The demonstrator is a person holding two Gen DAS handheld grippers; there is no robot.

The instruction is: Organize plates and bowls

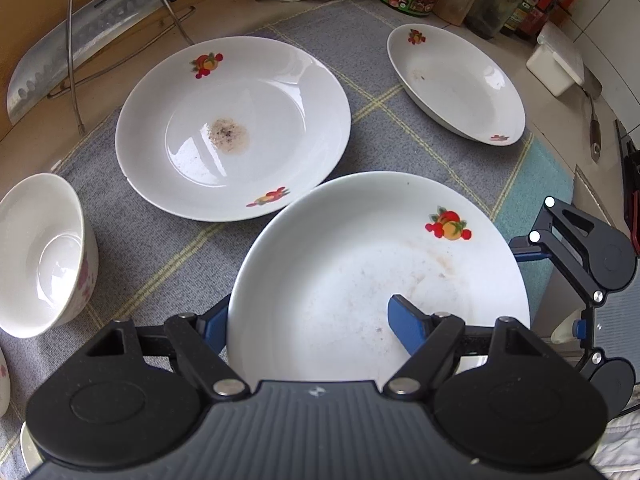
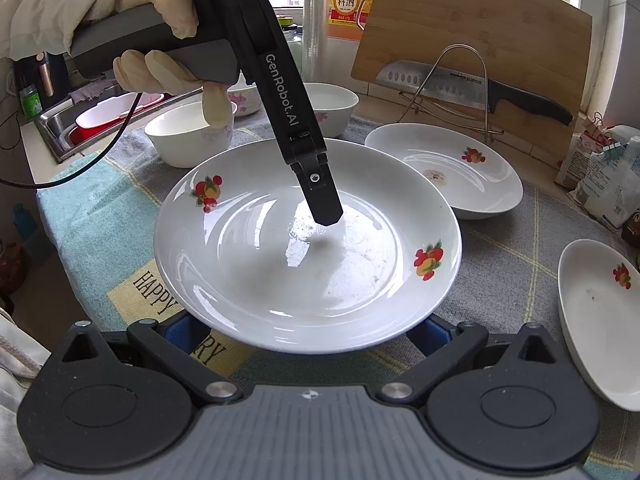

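Near plate (image 1: 360,280) was held by rim between left gripper (image 1: 308,320) fingers, one inside well, one outside; appeared raised off checked cloth (image 1: 160,256). Right gripper (image 2: 296,328) was spread wide, either side of opposite rim, nothing clamped. Glossy, shallow, fruit-printed, faintly soiled. Risk judged: slip or tilt from one-sided pinch, knocking stained plate (image 1: 232,128).
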